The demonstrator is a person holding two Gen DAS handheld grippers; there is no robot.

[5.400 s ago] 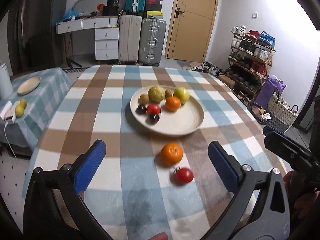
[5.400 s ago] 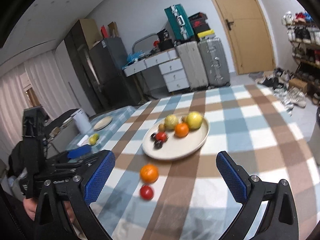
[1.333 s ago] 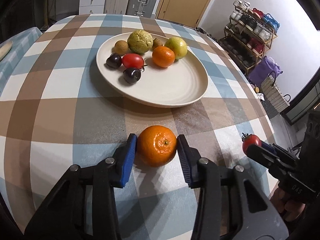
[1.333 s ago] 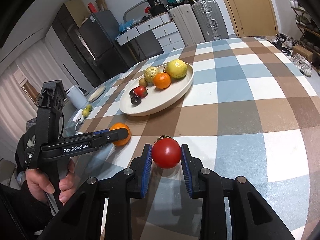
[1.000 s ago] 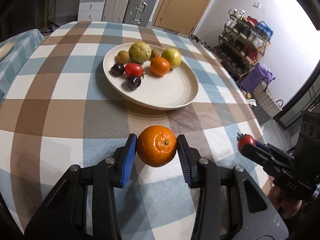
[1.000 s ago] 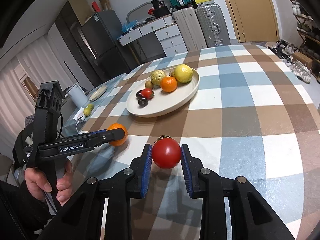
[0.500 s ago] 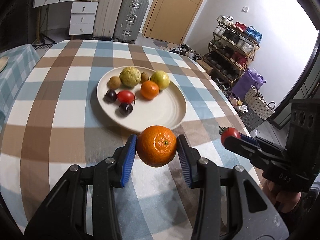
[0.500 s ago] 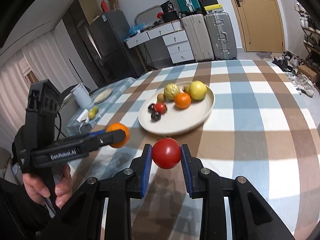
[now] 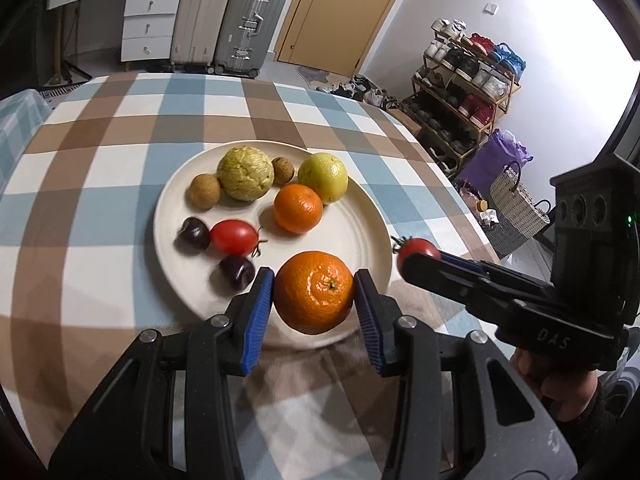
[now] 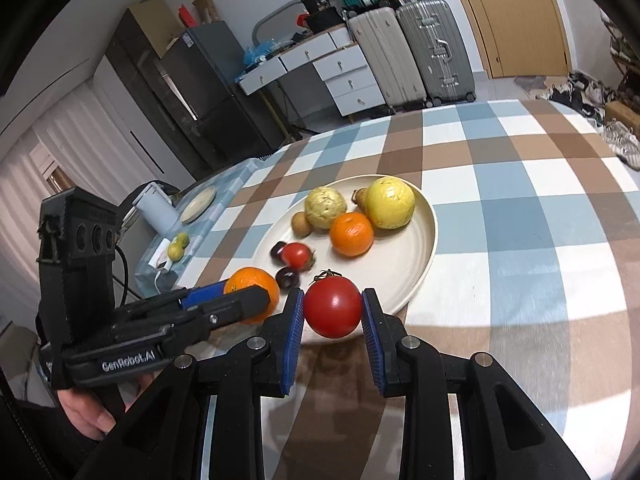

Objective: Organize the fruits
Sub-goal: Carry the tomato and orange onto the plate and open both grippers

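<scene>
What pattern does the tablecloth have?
The tablecloth is checked in blue, brown and white squares; the right wrist view shows it best.

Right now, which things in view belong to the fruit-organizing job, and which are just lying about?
Part of the job:
- orange held in the left claw
- tomato held in the right claw
- plate with fruit already on it

Just lying about:
- suitcases
- shoe rack
- woven basket
- white drawers
</scene>
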